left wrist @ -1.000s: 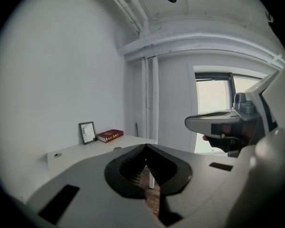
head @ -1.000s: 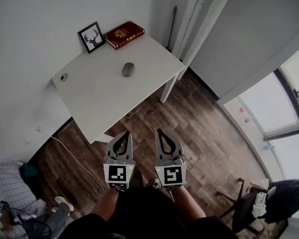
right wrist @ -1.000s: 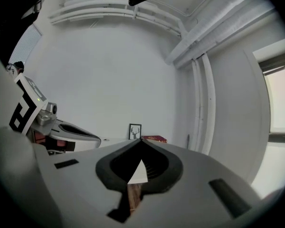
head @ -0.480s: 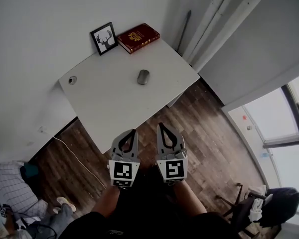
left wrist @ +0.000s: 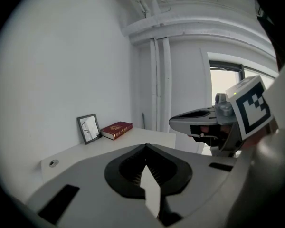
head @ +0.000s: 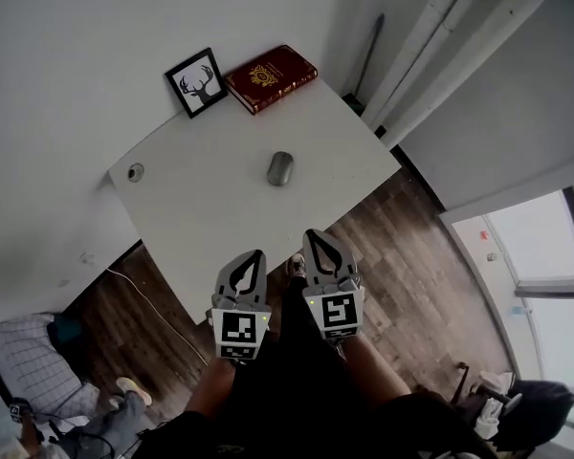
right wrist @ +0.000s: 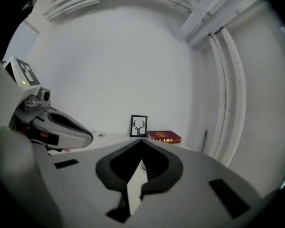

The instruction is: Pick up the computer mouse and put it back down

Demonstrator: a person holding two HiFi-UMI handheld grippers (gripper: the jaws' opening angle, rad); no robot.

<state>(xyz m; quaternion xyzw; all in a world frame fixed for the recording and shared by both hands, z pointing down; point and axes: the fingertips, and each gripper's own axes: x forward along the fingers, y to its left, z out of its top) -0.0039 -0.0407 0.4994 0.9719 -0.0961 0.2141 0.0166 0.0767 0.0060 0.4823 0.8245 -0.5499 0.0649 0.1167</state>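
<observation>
The person is closing in on the table (head: 210,228): it swells in the head view and slides down toward the hands. The left claw (head: 254,256) and the right claw (head: 312,234), a second ago out over bare floor short of it, now reach its near edge, with the left tip overlapping the tabletop. The computer mouse (head: 280,168) sits lower in the view, nearer both tips, and the dark chair (head: 531,400) slips off toward the bottom right corner.
</observation>
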